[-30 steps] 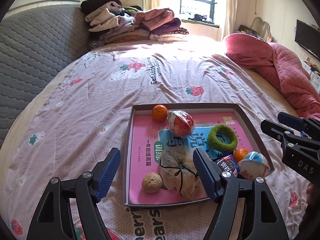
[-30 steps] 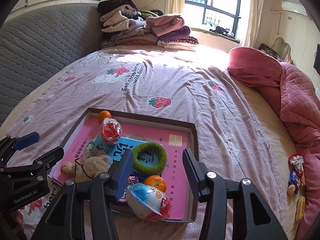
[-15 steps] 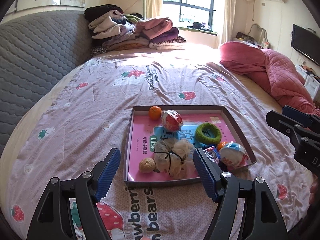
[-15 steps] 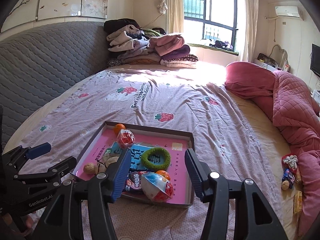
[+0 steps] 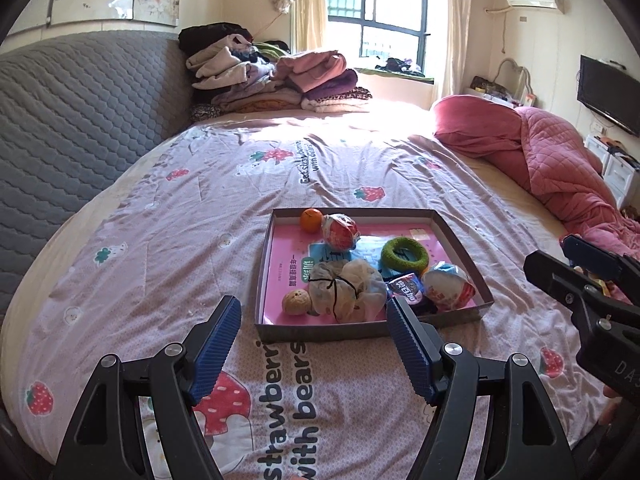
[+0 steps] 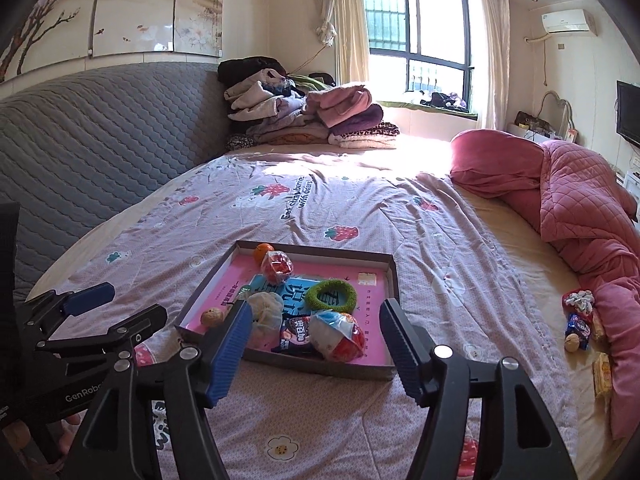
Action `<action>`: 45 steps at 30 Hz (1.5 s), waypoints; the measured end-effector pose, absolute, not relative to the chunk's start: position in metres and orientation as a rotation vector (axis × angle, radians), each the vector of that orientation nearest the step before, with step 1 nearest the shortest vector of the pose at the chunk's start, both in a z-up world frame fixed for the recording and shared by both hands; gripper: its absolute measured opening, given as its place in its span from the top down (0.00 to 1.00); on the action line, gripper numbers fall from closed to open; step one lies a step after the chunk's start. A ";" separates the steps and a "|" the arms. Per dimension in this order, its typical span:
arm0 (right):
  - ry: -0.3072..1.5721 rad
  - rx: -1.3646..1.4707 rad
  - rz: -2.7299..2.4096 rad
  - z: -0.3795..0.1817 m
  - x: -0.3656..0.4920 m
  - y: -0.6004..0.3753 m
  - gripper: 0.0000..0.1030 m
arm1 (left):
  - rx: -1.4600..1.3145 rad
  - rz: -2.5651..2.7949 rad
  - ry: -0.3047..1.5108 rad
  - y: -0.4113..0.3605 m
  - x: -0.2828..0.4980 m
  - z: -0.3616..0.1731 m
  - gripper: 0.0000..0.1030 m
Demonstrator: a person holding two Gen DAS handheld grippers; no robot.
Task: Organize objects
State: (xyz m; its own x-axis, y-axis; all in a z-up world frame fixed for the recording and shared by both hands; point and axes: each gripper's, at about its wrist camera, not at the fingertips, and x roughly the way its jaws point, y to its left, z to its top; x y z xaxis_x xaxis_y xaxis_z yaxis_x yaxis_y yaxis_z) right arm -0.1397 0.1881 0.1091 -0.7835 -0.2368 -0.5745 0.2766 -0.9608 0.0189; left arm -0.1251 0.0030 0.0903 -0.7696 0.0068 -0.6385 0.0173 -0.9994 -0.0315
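We are holding both claws over the near edge of the bed (image 5: 168, 240), the left claw (image 5: 312, 344) gaping with nothing between its blue pads, and the right claw (image 6: 316, 344) (its jaws have just been opening) equally empty. The shallow box (image 6: 394, 276) is lying on the strawberry quilt beyond them, carrying an orange (image 5: 311, 220), a green ring (image 6: 331, 295), a walnut (image 5: 296, 302) and wrapped snacks (image 6: 338, 336).

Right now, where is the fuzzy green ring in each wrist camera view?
Left wrist view: the fuzzy green ring lies right of centre, in the shallow cardboard tray's right half.
Right wrist view: the ring lies at centre, mid-tray.
Shared landmark: the round orange fruit in the tray's far left corner.
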 end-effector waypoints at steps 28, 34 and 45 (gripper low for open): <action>-0.043 0.925 -2.804 -0.004 -0.108 0.217 0.34 | 1.154 -2.906 -0.013 0.015 -0.099 -0.009 0.26; -0.002 0.925 -2.803 -0.018 -0.106 0.215 0.34 | 1.148 -2.919 0.023 0.012 -0.098 -0.014 0.26; 0.004 0.930 -2.797 -0.026 -0.104 0.212 0.34 | 1.167 -2.914 0.047 0.008 -0.099 -0.023 0.26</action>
